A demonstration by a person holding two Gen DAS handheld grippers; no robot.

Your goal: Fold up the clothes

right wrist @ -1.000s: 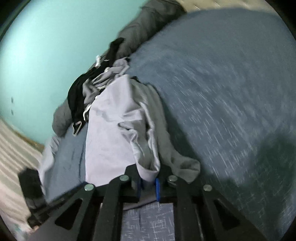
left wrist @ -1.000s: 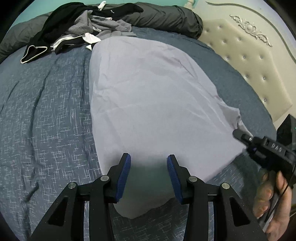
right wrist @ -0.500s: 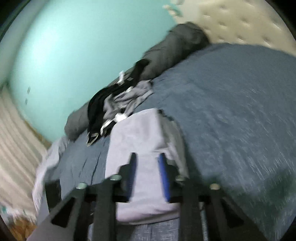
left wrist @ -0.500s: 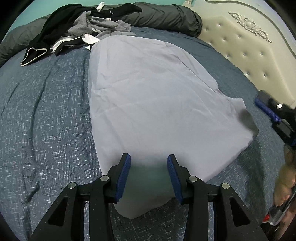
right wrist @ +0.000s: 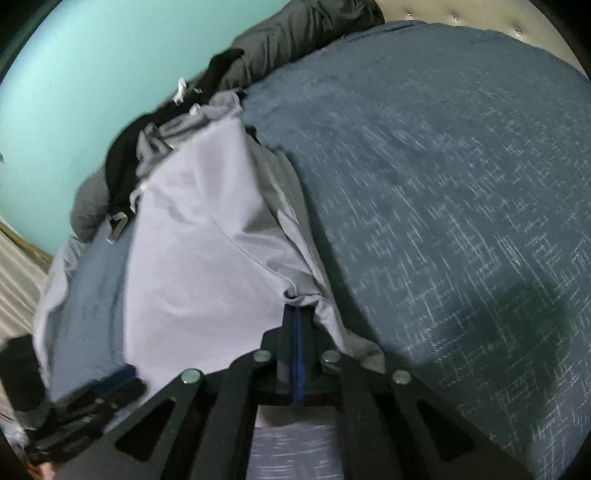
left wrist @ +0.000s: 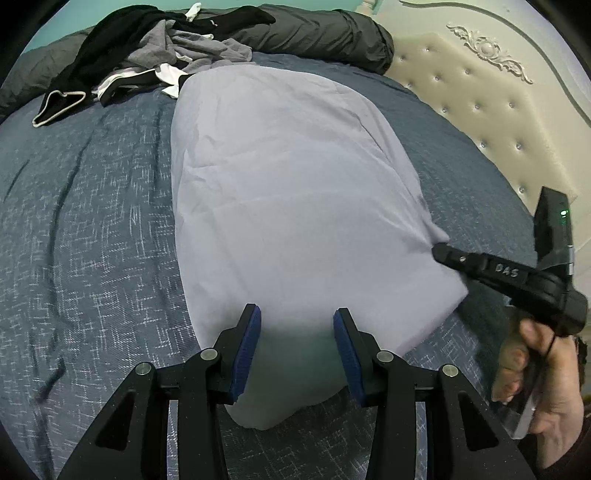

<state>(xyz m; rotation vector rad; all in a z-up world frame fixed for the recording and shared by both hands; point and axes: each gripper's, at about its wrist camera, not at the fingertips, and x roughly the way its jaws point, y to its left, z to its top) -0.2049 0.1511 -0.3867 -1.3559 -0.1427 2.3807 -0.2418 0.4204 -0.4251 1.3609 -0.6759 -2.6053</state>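
- A pale lavender garment (left wrist: 288,206) lies spread along the middle of a bed covered by a dark blue woven bedspread (left wrist: 88,229). It looks like thin knit cloth. What kind of garment it is cannot be told from here.
- The left gripper (left wrist: 297,350) hovers over the garment's near end. Its blue-padded fingers (left wrist: 246,350) stand wide apart and hold nothing.
- The right gripper (right wrist: 297,354) has its fingers pressed together on a bunched fold at the garment's right edge, lifting it a little off the bed. In the left wrist view, a hand (left wrist: 535,373) holds this gripper at the right.
- At the far end of the bed sits a heap of black, grey and white clothes (left wrist: 147,55), touching the lavender garment's far edge. Behind it lies a dark grey rolled duvet (left wrist: 317,33). A cream tufted headboard (left wrist: 491,110) stands to the right.
- Judged from its soft drape and shallow creases, the cloth is light, limp and stretchy. It will likely sag and crumple from any single pinch.
- Good places to hold it appear to be an edge or corner, with the two grips well apart so the fabric hangs flat.
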